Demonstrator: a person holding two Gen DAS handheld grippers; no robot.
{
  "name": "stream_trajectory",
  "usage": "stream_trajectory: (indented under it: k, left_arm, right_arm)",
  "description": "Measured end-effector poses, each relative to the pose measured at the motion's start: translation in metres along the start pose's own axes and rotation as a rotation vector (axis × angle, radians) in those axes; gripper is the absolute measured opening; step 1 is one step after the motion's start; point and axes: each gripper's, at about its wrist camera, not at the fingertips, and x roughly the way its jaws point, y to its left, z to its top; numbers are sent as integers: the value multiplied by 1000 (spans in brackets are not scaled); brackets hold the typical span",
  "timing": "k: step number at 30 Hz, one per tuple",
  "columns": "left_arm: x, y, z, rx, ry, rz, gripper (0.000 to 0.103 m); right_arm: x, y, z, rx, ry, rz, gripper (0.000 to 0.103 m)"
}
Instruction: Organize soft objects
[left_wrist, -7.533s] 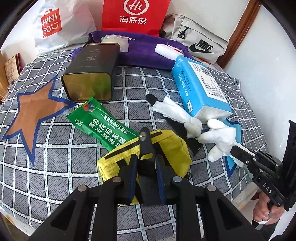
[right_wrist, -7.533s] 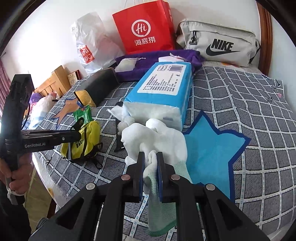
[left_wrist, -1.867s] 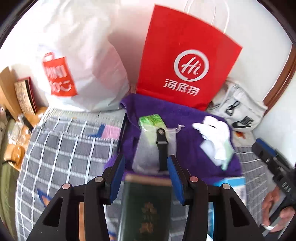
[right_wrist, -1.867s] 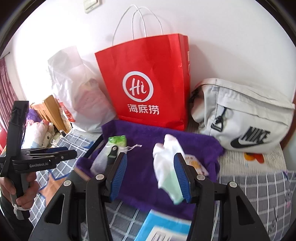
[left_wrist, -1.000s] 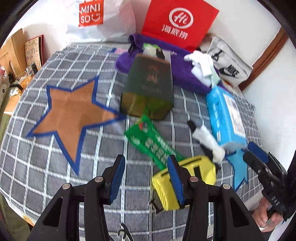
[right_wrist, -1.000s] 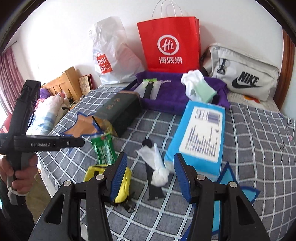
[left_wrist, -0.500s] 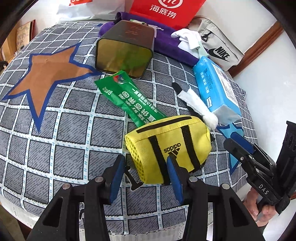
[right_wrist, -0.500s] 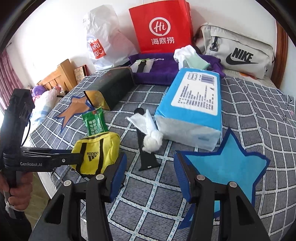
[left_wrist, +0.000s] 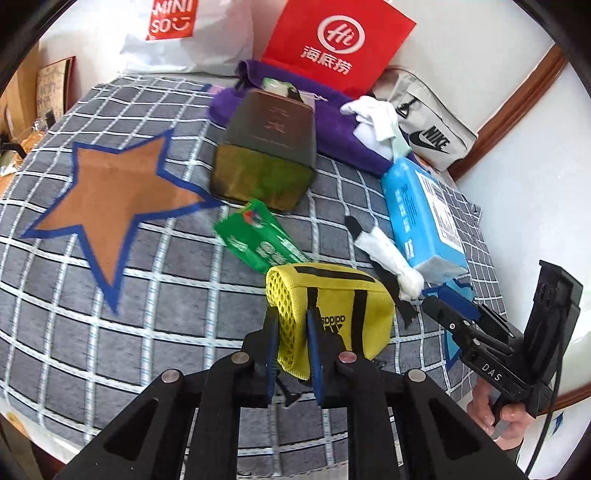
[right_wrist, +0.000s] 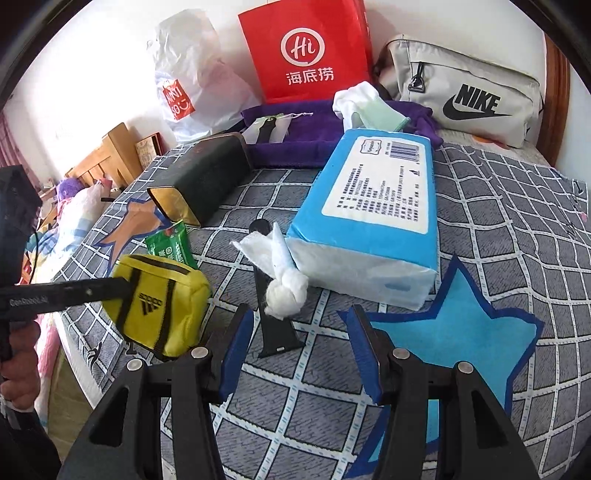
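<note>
Left gripper (left_wrist: 290, 345) just closing, clamped on yellow pouch's (left_wrist: 343, 314) mesh end, lower centre. Right gripper (right_wrist: 299, 350) parted, empty, bottom centre.

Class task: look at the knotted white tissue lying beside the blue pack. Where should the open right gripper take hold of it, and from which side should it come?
Grip the knotted white tissue at its round knot, the thickest and firmest part; the flared tail would likely just crumple. Bring the right gripper, jaws open, down from above on the near side, since the blue pack crowds its far side. The black strap beneath may catch.
</note>
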Motion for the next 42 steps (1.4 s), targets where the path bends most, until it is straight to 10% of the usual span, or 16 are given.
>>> stream_trajectory:
  k: [8,12,23,42]
  left_arm:
    - [1,43,-4,-85,28,7,15]
    - [9,51,-8,-107,48,-7,19]
    - [12,49,-10,-88,40,-6,35]
    - [3,31,-15,-126,8,-95,13]
  right_arm:
    - [26,8,6,10,28,-27,50]
    - [36,12,5,9,25,-57,23]
    - [-3,24,-5,-42,-24,-63,22]
    - [-11,-18,-41,14,15,-143,22]
